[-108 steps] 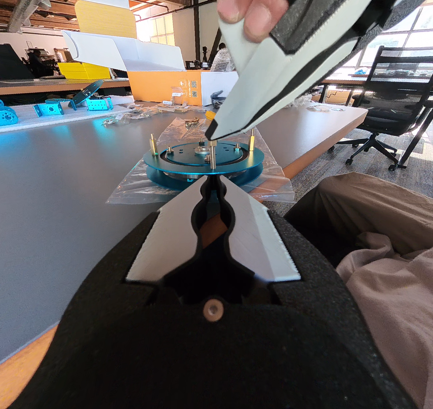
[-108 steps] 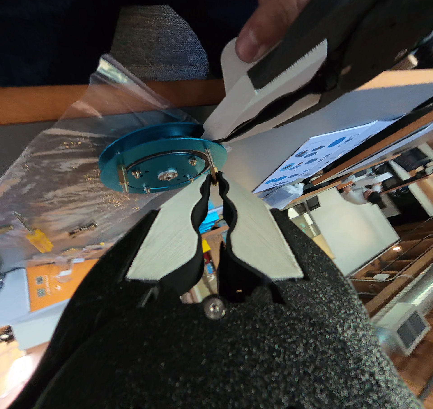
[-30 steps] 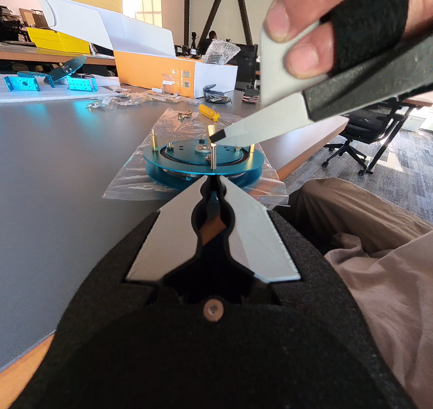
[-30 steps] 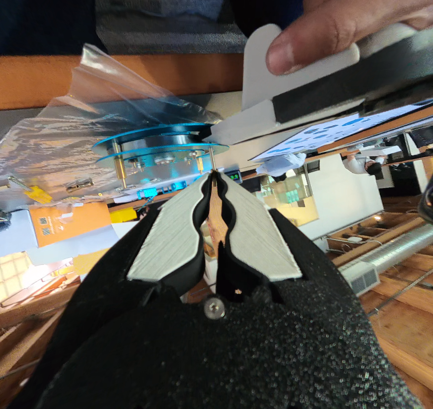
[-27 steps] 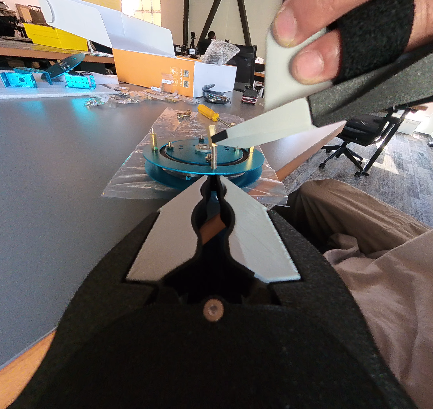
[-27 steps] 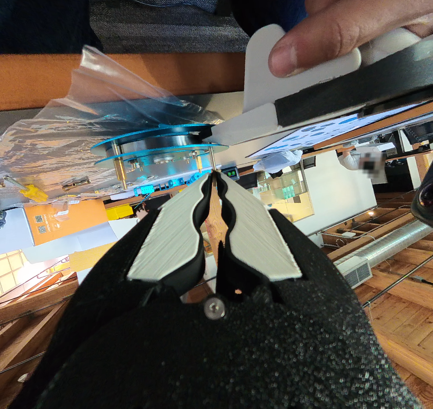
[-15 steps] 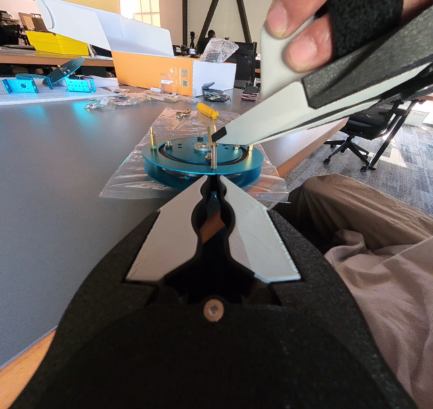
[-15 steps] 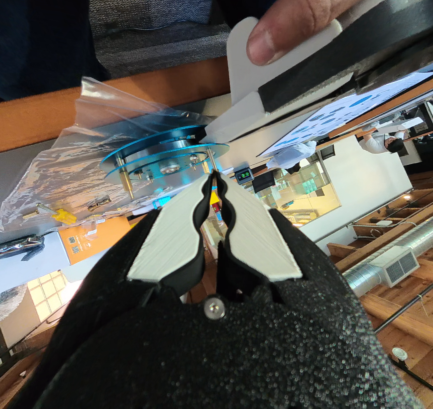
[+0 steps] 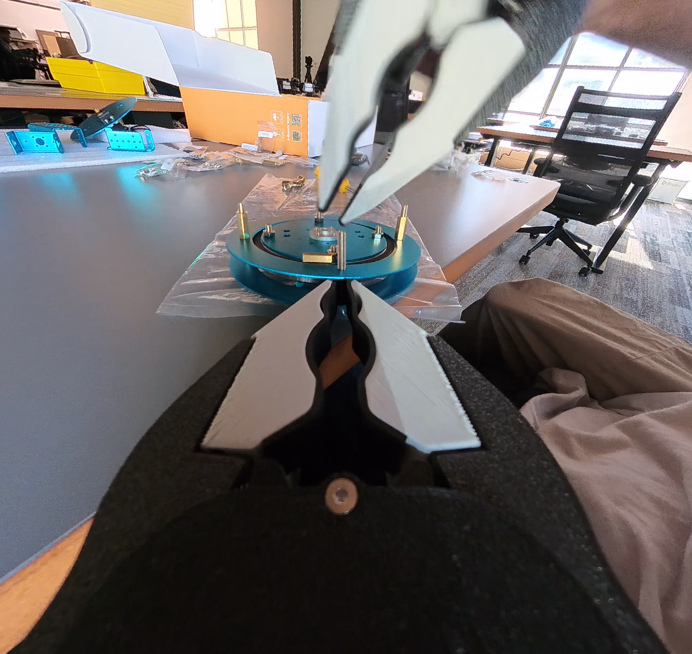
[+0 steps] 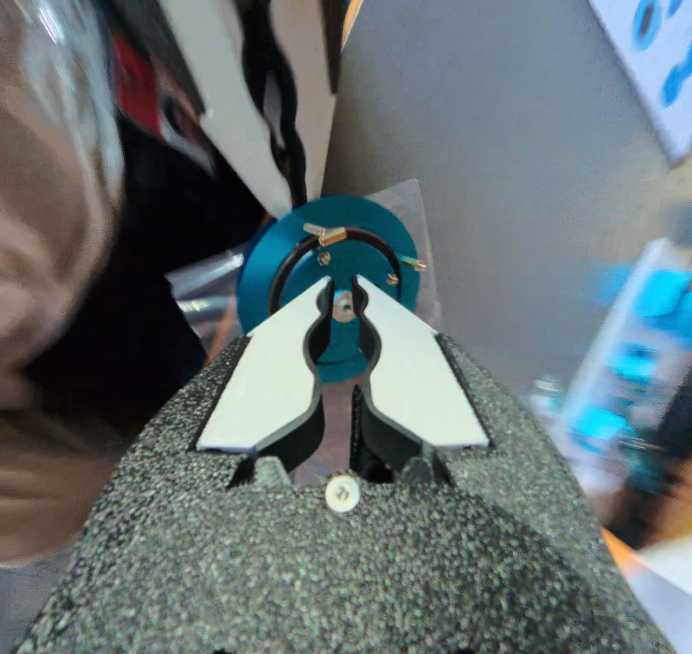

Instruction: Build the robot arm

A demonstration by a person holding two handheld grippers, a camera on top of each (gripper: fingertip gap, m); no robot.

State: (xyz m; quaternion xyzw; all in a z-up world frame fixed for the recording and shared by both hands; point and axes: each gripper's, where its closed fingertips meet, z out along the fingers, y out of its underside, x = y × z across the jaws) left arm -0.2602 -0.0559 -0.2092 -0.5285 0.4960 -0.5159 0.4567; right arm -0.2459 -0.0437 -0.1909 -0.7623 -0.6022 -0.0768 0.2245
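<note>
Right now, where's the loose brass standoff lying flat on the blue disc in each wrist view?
Left wrist view: the loose brass standoff lies on the blue disc, centre frame, left of the upright threaded stud.
Right wrist view: upper centre, near the disc's top rim, blurred.
Shared landmark: the silver hub at the disc's centre.

**Two cameras, one blue disc**

The left wrist view sits low by the counter (image 9: 75, 299) edge. It looks across the top, with the blue disc (image 9: 322, 257) close in front and a little below.

The right wrist view looks down onto the blue disc (image 10: 378, 235) from above. It is very close and blurry.

Both views share the disc. Each one also shows the other hand-held gripper: the right hand-held gripper (image 9: 331, 214) hangs over the disc, and the left hand-held gripper (image 10: 297, 201) sits at the disc's far rim.
</note>
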